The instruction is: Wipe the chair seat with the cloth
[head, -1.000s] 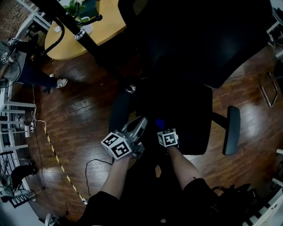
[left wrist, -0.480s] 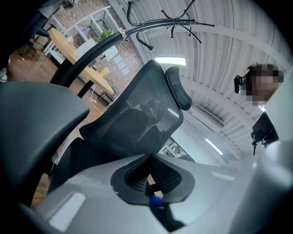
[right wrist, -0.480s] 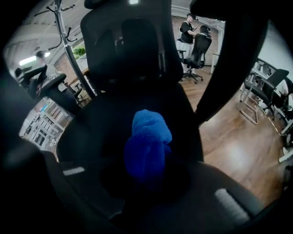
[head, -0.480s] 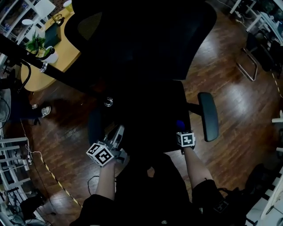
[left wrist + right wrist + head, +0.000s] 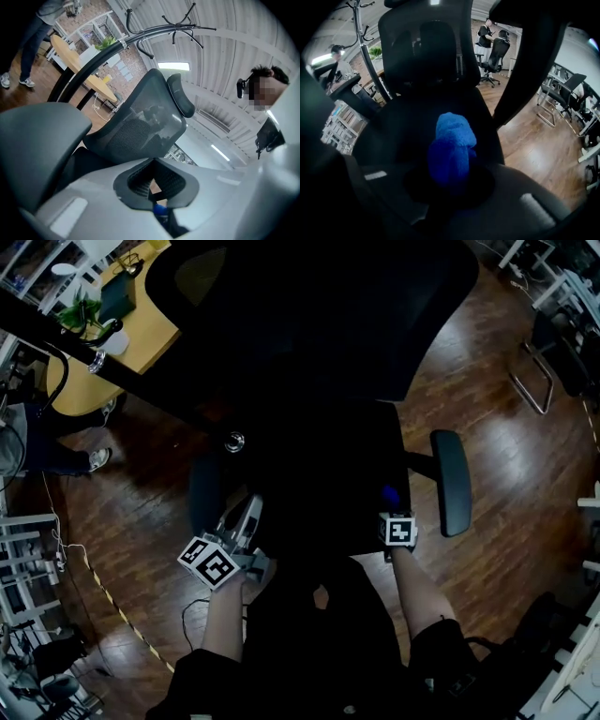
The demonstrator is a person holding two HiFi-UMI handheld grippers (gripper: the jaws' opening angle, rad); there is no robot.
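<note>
Showing both forearms stretched forward, the head view places the left gripper (image 5: 247,519) just beside the left armrest (image 5: 203,495). The right gripper (image 5: 394,514) is at the right front of the black chair seat (image 5: 319,465).

Left gripper view: jaws pressed together, nothing between them, aimed up at the backrest (image 5: 136,126).

Right gripper view: jaws clamped on the bunched, fluffy blue cloth (image 5: 451,150), which stands over the seat's front.

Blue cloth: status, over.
Right tongs shut on blue fluffy cloth, at front right edge of black chair seat. Left tongs shut, empty, beside left armrest. No obstruction seen on seat.
</note>
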